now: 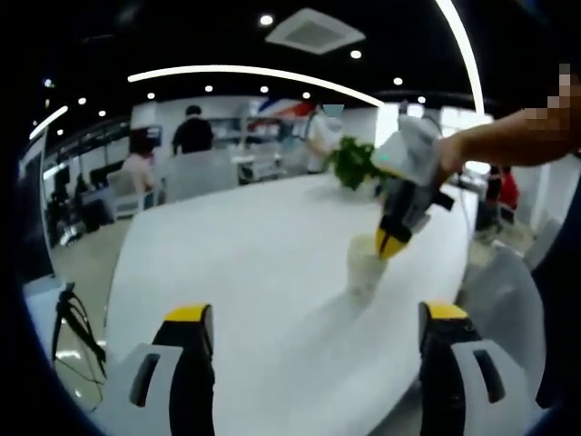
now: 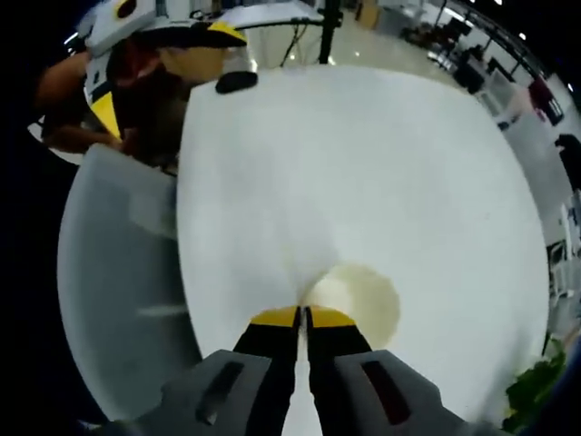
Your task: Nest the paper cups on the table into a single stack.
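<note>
The big white table [image 1: 254,272] is mostly bare, so plenty of open room is left for moving; its near edge sits just ahead of the left gripper [image 1: 313,363], whose jaws are spread wide with nothing held. The paper cup stack [image 1: 366,265] is stood toward the table's right side, not far from that edge. The right gripper [image 2: 302,318] is pressed together on the cup's rim [image 2: 356,300], seen from above. Looks like a placing or nesting step; next, a release and a straight lift away are probably called for.
</note>
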Action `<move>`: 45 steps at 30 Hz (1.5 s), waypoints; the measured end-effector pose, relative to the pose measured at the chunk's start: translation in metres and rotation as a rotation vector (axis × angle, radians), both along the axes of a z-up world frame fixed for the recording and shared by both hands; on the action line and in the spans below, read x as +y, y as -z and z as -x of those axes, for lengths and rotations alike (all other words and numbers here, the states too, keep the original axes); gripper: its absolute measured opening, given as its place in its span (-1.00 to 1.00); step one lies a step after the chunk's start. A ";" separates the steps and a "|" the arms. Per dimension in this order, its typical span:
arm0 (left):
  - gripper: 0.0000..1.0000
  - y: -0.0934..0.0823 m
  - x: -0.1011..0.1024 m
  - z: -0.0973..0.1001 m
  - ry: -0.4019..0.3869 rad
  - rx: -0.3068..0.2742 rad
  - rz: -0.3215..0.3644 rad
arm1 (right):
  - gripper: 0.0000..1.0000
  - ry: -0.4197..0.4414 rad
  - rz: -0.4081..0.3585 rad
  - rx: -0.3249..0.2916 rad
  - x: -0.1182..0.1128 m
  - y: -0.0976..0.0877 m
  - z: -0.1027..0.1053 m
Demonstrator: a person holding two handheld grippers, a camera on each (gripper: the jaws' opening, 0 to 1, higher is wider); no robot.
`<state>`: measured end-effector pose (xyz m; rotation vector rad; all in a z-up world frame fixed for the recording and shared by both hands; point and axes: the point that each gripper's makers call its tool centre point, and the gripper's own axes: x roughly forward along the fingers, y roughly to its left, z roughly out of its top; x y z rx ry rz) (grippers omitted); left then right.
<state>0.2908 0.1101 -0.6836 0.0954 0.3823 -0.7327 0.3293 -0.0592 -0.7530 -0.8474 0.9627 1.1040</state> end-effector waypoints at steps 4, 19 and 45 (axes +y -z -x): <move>0.86 -0.002 -0.002 -0.003 0.001 -0.004 0.010 | -0.60 0.033 -0.091 -0.019 0.006 -0.015 -0.002; 0.98 0.017 -0.035 -0.030 0.056 0.008 0.010 | 1.00 0.218 -0.602 -0.171 -0.026 -0.070 -0.005; 0.45 0.115 -0.155 -0.066 0.406 0.058 -0.166 | 0.40 0.267 -0.679 -0.135 -0.058 0.041 -0.024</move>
